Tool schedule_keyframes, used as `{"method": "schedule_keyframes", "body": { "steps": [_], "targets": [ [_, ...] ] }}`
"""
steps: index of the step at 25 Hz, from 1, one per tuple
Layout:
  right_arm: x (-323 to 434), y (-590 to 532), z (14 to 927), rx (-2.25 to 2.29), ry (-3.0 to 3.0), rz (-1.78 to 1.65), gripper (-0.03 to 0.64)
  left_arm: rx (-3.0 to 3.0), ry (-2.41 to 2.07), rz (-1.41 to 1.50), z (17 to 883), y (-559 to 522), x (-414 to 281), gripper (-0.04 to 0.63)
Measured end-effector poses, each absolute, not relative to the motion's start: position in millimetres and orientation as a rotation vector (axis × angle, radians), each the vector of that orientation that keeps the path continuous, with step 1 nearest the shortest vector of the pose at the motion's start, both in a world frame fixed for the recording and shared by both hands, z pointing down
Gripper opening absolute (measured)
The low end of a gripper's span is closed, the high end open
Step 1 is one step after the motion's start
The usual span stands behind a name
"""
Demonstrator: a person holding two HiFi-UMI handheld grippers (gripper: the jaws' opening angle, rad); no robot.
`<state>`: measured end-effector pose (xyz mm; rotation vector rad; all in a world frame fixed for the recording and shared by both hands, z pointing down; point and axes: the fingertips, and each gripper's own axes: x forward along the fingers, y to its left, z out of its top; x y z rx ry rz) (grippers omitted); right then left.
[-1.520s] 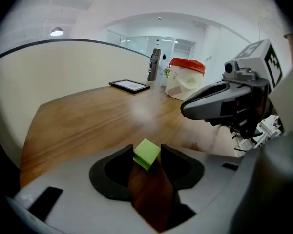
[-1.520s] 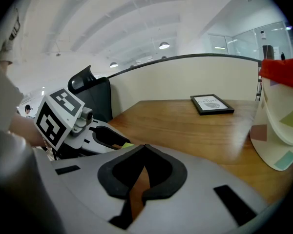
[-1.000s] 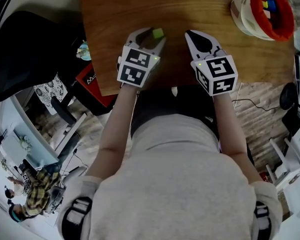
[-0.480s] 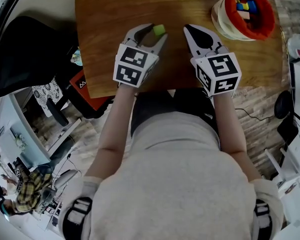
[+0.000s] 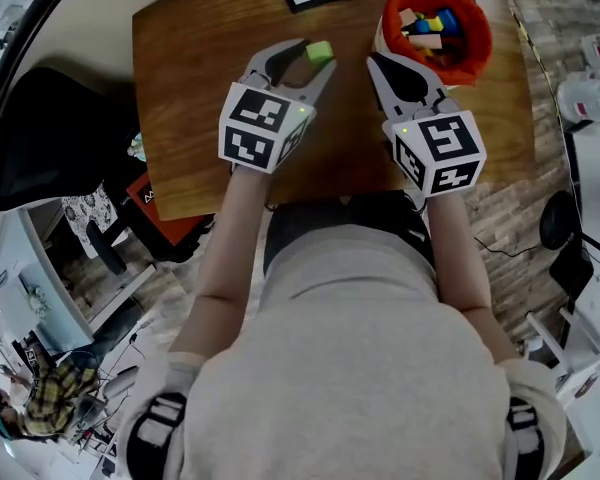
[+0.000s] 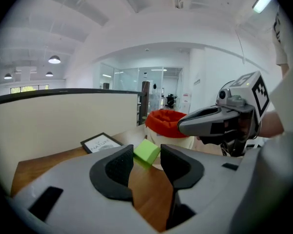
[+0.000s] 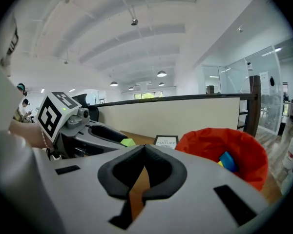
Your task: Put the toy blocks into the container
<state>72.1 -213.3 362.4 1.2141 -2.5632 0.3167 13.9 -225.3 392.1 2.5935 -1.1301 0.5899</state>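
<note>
A green block (image 6: 146,153) is pinched by the left gripper (image 5: 313,60) above the wooden table (image 5: 200,88) — the right gripper (image 7: 144,150) is seen pressed shut, empty — near the red-lined container (image 5: 482,38).

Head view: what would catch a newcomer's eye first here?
The bright green block stands out, pinched in the left gripper above the wooden table. Just right of it sits the red-lined container, already holding colourful blocks, with the shut, empty right gripper beside it.
</note>
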Motion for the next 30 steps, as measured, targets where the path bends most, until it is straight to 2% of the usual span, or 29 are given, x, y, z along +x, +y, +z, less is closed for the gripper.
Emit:
{"method": "schedule_keyframes", "body": {
  "steps": [13,30],
  "targets": [
    [162.6,-230.3,329.4,1.359,-2.585,0.254,0.011,2.736,-1.112,0.508,330.4,-253.0,105.9,0.187],
    [239.4,-244.2,328.9,1.484,-2.544,0.262,0.011,2.825,-1.010,0.611,323.9,-263.6,188.7,0.187]
  ]
}}
